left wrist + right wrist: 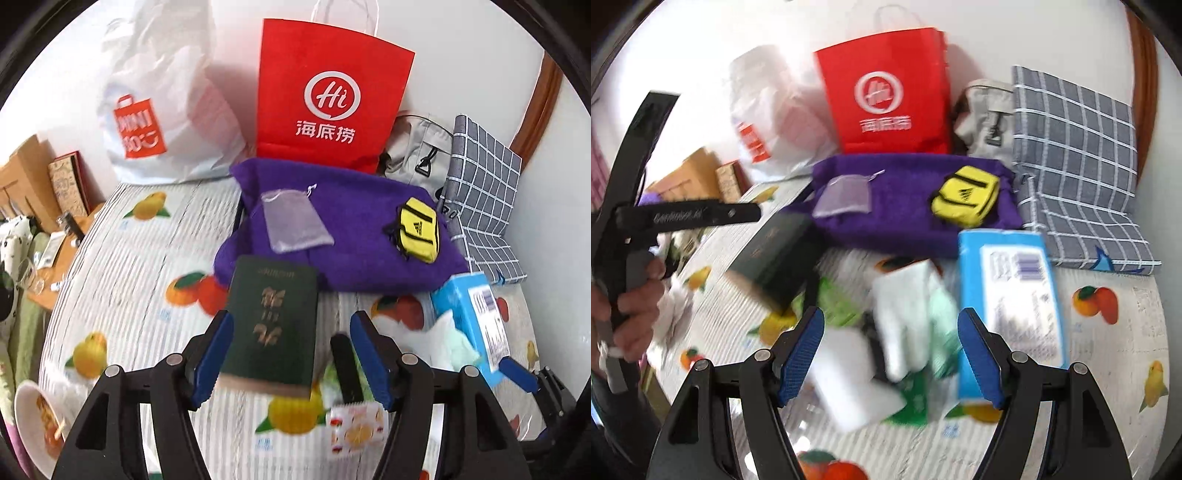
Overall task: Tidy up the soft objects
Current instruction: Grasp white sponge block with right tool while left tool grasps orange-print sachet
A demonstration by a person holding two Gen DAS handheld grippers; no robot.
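Left wrist: left hand-held gripper (291,354) spread round green booklet (271,328), pads w/ gaps; right hand-held gripper (890,354) spread, empty.

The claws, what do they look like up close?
Each claw, left and right, has two black arms shaped like wishbones, with round silver pins at the joints. The fingertips wear bright blue pads with a tiny criss-cross pattern. From the right wrist view, the left claw's black pistol-style handle has pale lettering, too blurred to read.
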